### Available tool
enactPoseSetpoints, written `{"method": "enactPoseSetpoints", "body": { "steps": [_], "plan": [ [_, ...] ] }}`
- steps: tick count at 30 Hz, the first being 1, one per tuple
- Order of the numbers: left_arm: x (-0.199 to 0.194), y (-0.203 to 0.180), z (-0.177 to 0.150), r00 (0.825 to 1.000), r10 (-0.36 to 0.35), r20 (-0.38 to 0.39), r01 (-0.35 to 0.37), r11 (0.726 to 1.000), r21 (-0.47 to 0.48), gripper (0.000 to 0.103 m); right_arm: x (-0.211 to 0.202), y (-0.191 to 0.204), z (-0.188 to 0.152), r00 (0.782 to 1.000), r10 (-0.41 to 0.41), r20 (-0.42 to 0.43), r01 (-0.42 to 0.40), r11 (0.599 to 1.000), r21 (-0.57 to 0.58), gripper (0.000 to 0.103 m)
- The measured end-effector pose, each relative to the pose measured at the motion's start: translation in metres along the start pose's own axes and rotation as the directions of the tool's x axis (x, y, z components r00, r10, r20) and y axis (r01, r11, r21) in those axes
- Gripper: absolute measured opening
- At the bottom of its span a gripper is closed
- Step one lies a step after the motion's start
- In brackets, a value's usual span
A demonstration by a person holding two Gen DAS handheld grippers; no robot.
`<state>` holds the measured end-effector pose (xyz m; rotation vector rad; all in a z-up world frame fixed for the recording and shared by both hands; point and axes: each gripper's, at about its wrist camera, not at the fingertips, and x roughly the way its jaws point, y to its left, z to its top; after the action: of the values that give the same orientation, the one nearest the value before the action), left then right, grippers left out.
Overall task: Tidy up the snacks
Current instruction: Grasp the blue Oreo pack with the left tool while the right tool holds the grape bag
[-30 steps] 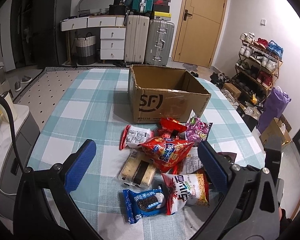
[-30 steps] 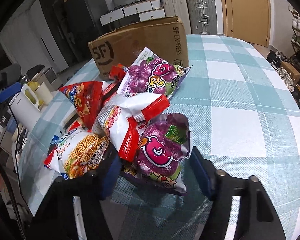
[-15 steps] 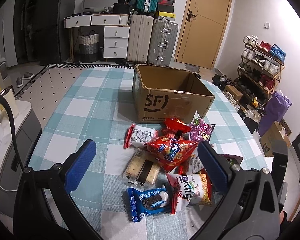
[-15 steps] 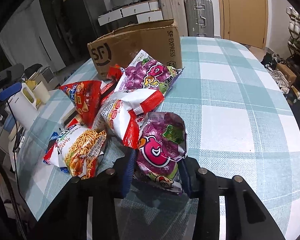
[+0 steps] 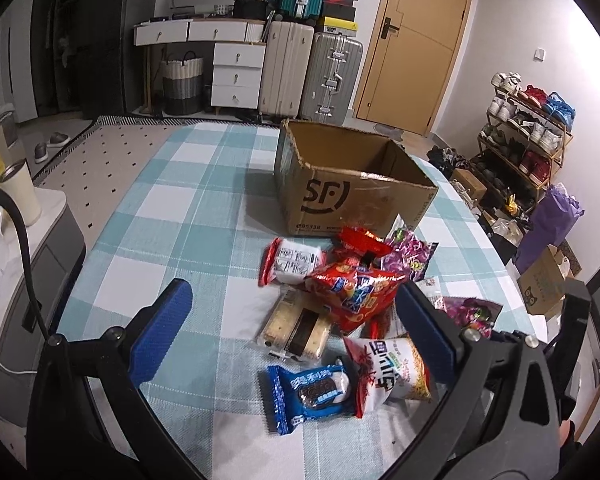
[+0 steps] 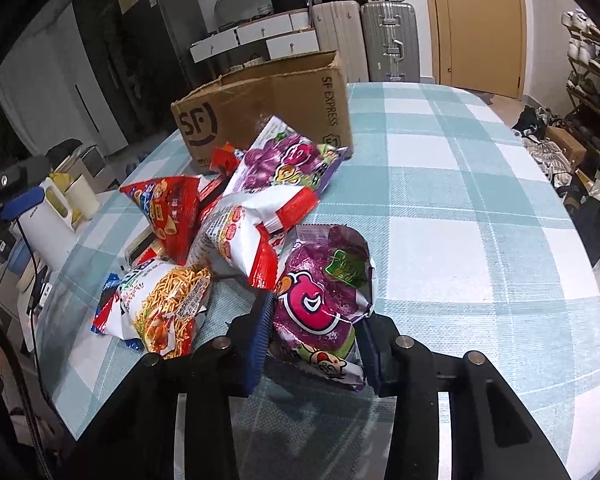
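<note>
Right wrist view: purple snack bag (image 6: 320,304) is clamped between the pads of the right tool (image 6: 312,338), at the near edge of the snack pile
Left tool (image 5: 296,320): held wide apart (nothing gripped), above the checked surface (image 5: 172,208)
Cardboard box (image 5: 352,184): set behind the pile

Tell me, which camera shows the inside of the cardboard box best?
The left wrist view. It looks down into the open cardboard box, so its inner walls show, though not the bottom. The right wrist view shows the same box from lower down: only its outer sides with the printed logo and its top edge.
</note>
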<state>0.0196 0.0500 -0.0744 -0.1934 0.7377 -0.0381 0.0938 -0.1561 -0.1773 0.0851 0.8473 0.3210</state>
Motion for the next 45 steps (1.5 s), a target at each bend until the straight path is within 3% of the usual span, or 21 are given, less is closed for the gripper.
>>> {"method": "enactPoseSetpoints", "body": {
  "steps": [9,20,36,43,45],
  "plan": [
    [0.023,0.021,-0.024,0.994,0.035,-0.101,-0.037,0.999,-0.026,0.101,-0.016,-0.013,0.0,0.999,-0.019,0.041,0.018,0.999,0.031,0.04],
    [0.074,0.018,-0.052,0.964,0.053,-0.261,-0.059,0.998,-0.014,0.101,-0.024,-0.015,-0.001,0.998,-0.026,0.059,0.024,0.999,0.03,0.04],
    [0.103,-0.003,-0.074,0.937,0.048,-0.345,-0.041,0.999,0.028,0.101,-0.022,-0.021,-0.004,0.998,-0.023,0.061,0.021,0.999,0.04,0.04],
    [0.098,-0.004,-0.078,0.944,0.047,-0.328,-0.031,0.998,0.054,0.091,-0.023,-0.022,-0.005,0.998,-0.025,0.061,0.022,0.999,0.043,0.04],
    [0.093,-0.008,-0.08,0.949,0.068,-0.308,-0.039,0.994,0.099,0.067,-0.024,-0.023,-0.005,0.998,-0.025,0.064,0.022,0.999,0.049,0.04]
  ]
}}
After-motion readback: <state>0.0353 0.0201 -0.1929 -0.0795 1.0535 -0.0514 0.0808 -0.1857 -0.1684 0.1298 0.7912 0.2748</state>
